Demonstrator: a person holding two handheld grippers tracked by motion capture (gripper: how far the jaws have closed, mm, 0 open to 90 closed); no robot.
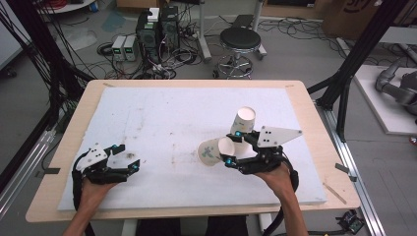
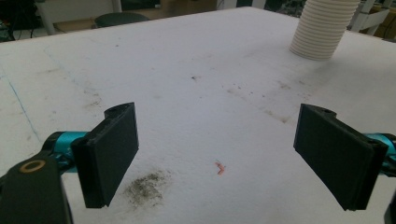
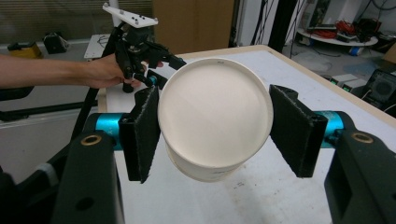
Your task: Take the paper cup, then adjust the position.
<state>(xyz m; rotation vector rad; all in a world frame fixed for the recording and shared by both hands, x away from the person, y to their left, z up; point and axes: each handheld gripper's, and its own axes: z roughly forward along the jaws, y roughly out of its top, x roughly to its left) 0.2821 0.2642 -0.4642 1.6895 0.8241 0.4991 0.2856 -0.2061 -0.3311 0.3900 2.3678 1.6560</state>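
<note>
Two black jaws of the right gripper [image 1: 227, 146] [image 3: 215, 126] stand on both sides of a white paper cup [image 1: 210, 151] [image 3: 215, 112] and grasp it. In the right gripper view the flat bottom of the cup faces the camera, the left pad presses on its side, and the right pad is at its other side. The cup lies on its side in this grip, and in the high view its open end points to the left, away from the hand, with a green print on its wall. Just behind the right gripper a stack of paper cups [image 1: 243, 120] [image 2: 322, 28] stands on the white board [image 1: 162, 113] that covers the table.

The left gripper [image 1: 129, 157] [image 2: 217, 149] is released, its jaws wide apart with nothing between them. It is held low over the near left part of the board, well apart from the cup. Under it, in the left gripper view, there is a dark smudge [image 2: 147, 186] near the left jaw and a small red scrap [image 2: 220, 168] between the jaws, both on the board surface
</note>
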